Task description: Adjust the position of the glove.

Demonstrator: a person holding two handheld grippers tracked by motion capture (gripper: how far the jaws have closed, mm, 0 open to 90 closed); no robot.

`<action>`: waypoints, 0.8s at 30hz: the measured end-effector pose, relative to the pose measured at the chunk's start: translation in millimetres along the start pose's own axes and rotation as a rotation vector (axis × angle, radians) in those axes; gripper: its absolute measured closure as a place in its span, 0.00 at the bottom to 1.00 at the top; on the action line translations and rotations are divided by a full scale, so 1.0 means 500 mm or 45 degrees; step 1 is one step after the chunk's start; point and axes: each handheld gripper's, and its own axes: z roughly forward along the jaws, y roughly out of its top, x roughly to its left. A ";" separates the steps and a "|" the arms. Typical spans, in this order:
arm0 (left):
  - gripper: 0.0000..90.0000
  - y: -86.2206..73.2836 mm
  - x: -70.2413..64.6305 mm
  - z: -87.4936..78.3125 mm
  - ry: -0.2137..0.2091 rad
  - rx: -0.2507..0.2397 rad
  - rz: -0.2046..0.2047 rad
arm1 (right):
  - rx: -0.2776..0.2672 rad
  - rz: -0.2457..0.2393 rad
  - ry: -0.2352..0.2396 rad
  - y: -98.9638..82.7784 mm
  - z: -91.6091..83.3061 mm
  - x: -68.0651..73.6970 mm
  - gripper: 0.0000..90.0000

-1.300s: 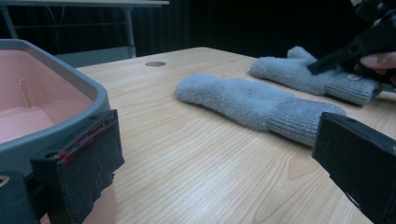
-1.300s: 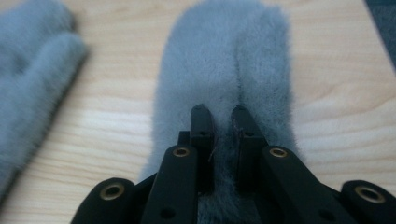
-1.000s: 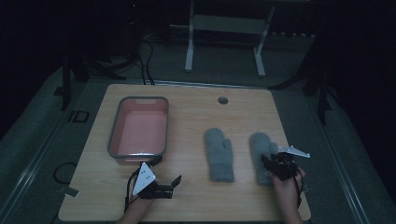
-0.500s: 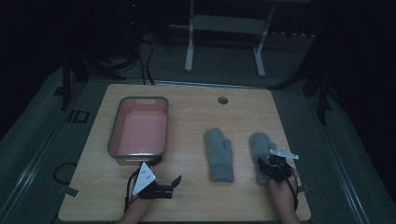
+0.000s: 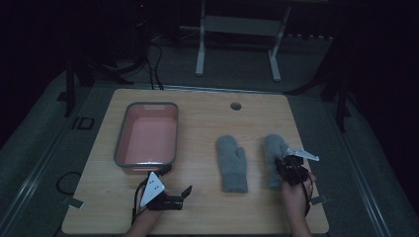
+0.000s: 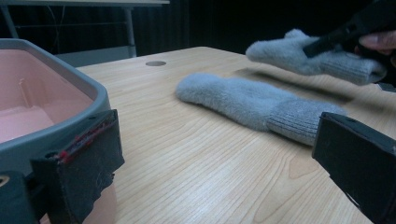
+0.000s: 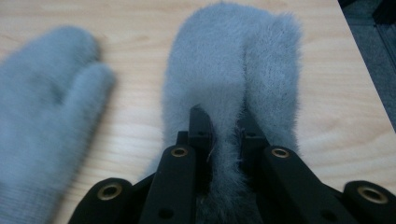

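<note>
Two grey fuzzy mittens lie side by side on the wooden table (image 5: 207,118). My right gripper (image 5: 289,167) is shut on the right mitten (image 5: 273,148) near its cuff; its jaws have just been closing, and in the right gripper view they pinch a fold of the fabric (image 7: 224,140). In the left gripper view that right mitten (image 6: 303,58) hangs a little above the table with a shadow beneath it. The left mitten (image 5: 232,163) (image 6: 247,102) (image 7: 42,116) lies flat. My left gripper (image 5: 176,180) (image 6: 210,172) rests open near the front edge, with nothing between its jaws.
A pink bin with a grey rim (image 5: 121,133) (image 6: 88,88) stands at the left, just beyond my left gripper. A small round hole (image 5: 235,105) sits near the table's far edge. Beyond the table are dark floor, cables and a white stand (image 5: 237,29).
My right gripper has shut on the right mitten's cuff end and raised it slightly off the table. The left gripper and the left mitten have stayed put.
</note>
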 end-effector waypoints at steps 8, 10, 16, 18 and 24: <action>0.02 0.000 0.001 0.000 -0.004 -0.001 -0.002 | -0.069 0.024 0.095 0.045 -0.032 0.085 0.90; 0.02 0.000 0.001 0.000 -0.005 -0.002 -0.001 | -0.081 0.006 0.117 0.054 -0.038 0.109 0.90; 0.02 0.000 0.001 -0.001 -0.011 0.001 -0.003 | -0.063 -0.001 0.197 0.064 -0.036 0.177 0.90; 0.02 0.000 0.001 -0.001 -0.012 0.000 -0.005 | -0.061 -0.009 0.200 0.063 -0.035 0.186 0.90; 0.02 0.000 0.002 -0.001 -0.016 0.001 -0.005 | -0.034 -0.062 0.235 0.055 -0.018 0.247 0.90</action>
